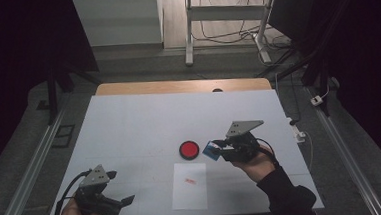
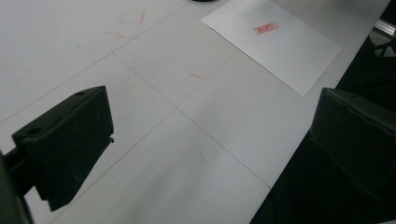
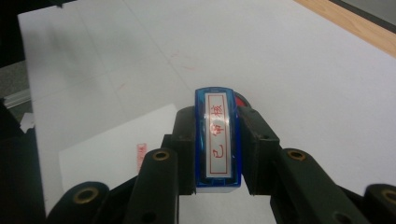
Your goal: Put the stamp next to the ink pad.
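The right gripper (image 1: 216, 148) holds a blue stamp (image 3: 217, 140) between its two black jaws. The jaws are closed on the long sides of the stamp, one on each side, and the pads press against the blue plastic. The label of the stamp, white with red characters, faces up toward the gripper's camera, and the far end of the stamp sticks out past the jaw tips. In the high view the stamp (image 1: 211, 150) is in the air over the white table (image 1: 129, 126), just to the right of the round red ink pad (image 1: 189, 149) and a little beyond the sheet of paper (image 1: 190, 186). The paper lies near the front edge and carries one small red print (image 1: 189, 180).

The left gripper (image 1: 123, 189) is at the near left part of the table. Its jaws stand wide apart with nothing between them.
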Tool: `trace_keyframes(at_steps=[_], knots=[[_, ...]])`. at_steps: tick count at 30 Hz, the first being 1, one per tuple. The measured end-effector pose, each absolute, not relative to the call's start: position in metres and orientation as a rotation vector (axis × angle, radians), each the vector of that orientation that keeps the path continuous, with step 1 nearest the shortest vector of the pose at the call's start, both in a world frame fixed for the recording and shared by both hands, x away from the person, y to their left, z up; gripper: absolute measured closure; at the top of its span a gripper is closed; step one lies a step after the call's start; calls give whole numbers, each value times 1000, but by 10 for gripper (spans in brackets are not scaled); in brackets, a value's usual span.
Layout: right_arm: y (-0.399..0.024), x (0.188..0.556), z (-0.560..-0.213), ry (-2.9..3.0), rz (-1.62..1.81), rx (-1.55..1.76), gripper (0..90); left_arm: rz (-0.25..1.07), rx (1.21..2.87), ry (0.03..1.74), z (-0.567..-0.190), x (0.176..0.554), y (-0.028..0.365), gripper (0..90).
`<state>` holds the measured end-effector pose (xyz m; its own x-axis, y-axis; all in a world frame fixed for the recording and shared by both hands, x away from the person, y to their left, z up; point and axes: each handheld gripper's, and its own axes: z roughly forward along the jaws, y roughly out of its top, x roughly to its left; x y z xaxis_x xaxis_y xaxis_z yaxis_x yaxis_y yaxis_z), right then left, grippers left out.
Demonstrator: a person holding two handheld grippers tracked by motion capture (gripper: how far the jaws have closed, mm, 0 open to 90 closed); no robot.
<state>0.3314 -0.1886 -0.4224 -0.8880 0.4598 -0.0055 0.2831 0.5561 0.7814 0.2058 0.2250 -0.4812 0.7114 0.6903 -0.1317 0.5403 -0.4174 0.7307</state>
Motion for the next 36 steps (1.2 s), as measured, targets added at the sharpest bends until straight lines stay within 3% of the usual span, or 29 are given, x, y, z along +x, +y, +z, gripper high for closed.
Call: trace_keyframes(at_steps=[36], knots=[[-226, 369, -449, 2473, 1005, 843, 697, 244, 2121, 938, -481, 205, 225, 0]])
